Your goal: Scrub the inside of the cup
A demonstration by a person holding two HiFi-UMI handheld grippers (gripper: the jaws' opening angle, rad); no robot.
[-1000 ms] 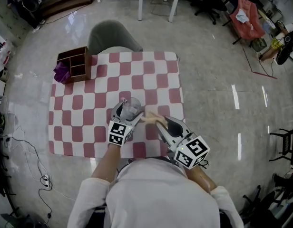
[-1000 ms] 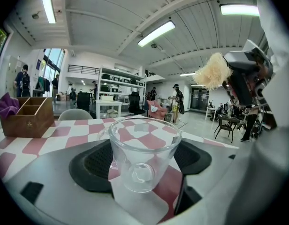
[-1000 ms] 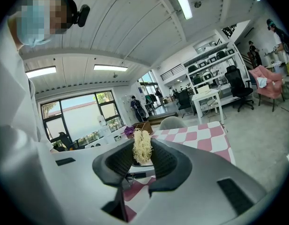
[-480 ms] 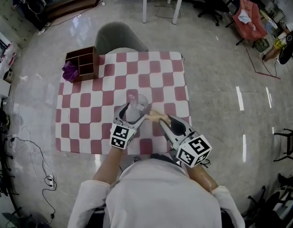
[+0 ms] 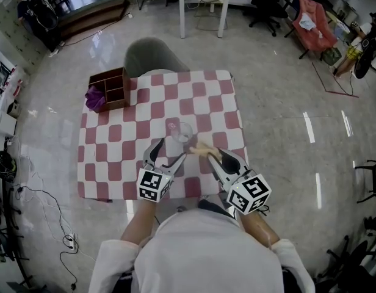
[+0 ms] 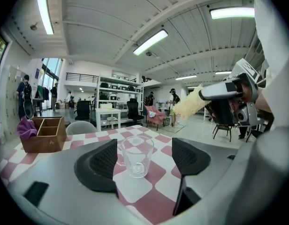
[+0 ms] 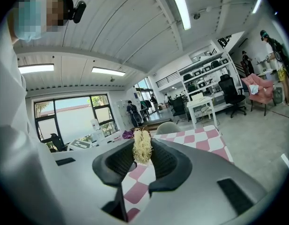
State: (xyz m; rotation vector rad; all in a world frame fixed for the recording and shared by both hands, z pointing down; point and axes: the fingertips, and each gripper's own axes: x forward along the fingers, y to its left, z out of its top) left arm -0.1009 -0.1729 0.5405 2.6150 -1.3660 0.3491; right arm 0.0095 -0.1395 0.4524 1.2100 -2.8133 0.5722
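**A:** Start with the biggest thing. What is there?

**B:** A square table under a red-and-white checked cloth. A grey chair is pushed in at its 12 o'clock edge. The person stands at 6 o'clock.

**A:** And on the cloth?

**B:** At the 10 o'clock corner sits a wooden box with compartments, and a purple cloth bunches at its left end. Everything else is down near the 6 o'clock edge.

**A:** The grippers, then?

**B:** The left gripper hangs over the cloth with its jaws spread wide and nothing clamped. The right gripper is beside it at 3 o'clock, its jaws pinched on a scrubber, a pale yellow, fibrous tuft.

**A:** Where is the cup against that open claw?

**B:** The cup is clear glass and stands upright on the cloth. From above it lies just past the left jaw tips, at about 1 o'clock from them. In the left gripper view the cup shows in the gap between the two dark pads, and neither pad touches it.

**A:** And the scrubber relative to the cup?

**B:** It is near the cup's 5 o'clock side and outside the rim. In the left gripper view it hangs in the air at 2 o'clock, above the cup. The right gripper view shows the tuft standing up between the closed pads.
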